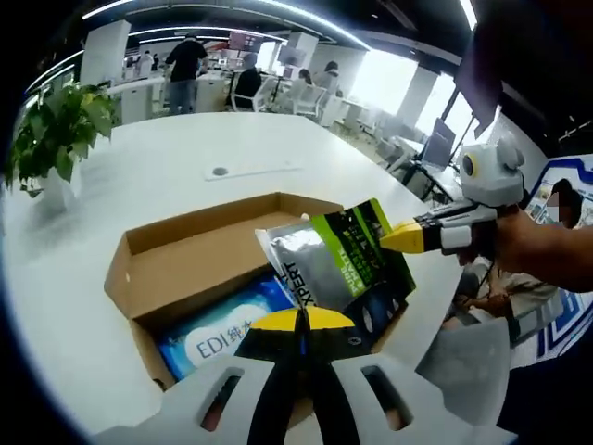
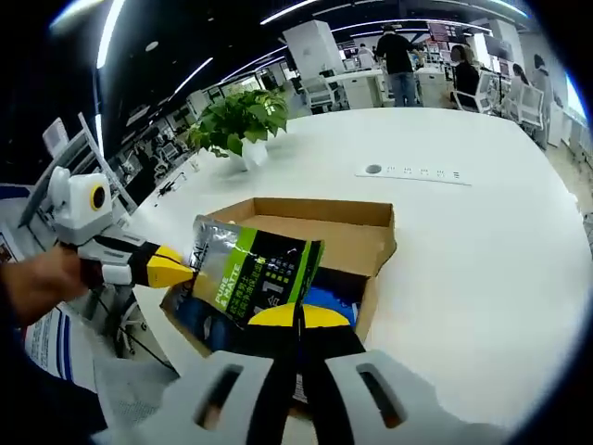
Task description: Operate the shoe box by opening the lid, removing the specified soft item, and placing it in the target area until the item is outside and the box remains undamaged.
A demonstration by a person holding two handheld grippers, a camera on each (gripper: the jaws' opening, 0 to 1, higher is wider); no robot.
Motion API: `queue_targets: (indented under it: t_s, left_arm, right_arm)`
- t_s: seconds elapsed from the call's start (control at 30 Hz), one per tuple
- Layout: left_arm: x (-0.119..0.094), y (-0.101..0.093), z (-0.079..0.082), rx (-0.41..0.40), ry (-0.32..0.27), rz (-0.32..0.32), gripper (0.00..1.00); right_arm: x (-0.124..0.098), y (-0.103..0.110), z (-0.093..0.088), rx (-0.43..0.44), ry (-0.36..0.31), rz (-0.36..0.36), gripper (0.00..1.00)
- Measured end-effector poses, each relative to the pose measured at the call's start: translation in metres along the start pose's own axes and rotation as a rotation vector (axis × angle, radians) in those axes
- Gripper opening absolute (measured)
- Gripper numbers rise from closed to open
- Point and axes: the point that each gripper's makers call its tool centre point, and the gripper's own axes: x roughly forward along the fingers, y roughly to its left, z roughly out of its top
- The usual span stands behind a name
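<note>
The left gripper view shows a blue pack (image 1: 227,331) marked "EDI" lying in the open shoe box (image 1: 176,260) on the white table (image 1: 176,158). Both the left gripper (image 1: 298,320) and right gripper (image 2: 298,317) have jaws clamped on a silver-green pouch (image 2: 255,271), reading "XPERT", held above the box.

Both grippers: pale grey bodies w/ slotted jaws, black inner edges, yellow tips — left gripper (image 1: 298,320), right gripper (image 2: 298,315).
</note>
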Motion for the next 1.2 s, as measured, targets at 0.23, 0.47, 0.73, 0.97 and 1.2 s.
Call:
queue_targets:
  t_s: [0.23, 0.47, 0.73, 0.97, 1.2]
  left_arm:
    - [0.011, -0.015, 0.006, 0.021, 0.005, -0.018, 0.0]
    - [0.027, -0.033, 0.011, 0.037, 0.016, -0.04, 0.0]
    - [0.044, -0.058, 0.016, 0.053, 0.025, -0.063, 0.0]
    - [0.057, -0.075, 0.02, 0.065, 0.037, -0.085, 0.0]
    - [0.072, -0.09, 0.024, 0.081, 0.051, -0.103, 0.0]
  right_arm:
    - [-0.014, -0.016, 0.0, 0.005, -0.013, -0.022, 0.0]
    - [-0.027, -0.035, -0.002, 0.018, -0.02, -0.04, 0.0]
    - [-0.041, -0.06, -0.005, 0.028, -0.021, -0.065, 0.0]
    - [-0.052, -0.079, -0.004, 0.035, -0.029, -0.082, 0.0]
    - [-0.062, -0.097, -0.008, 0.044, -0.03, -0.101, 0.0]
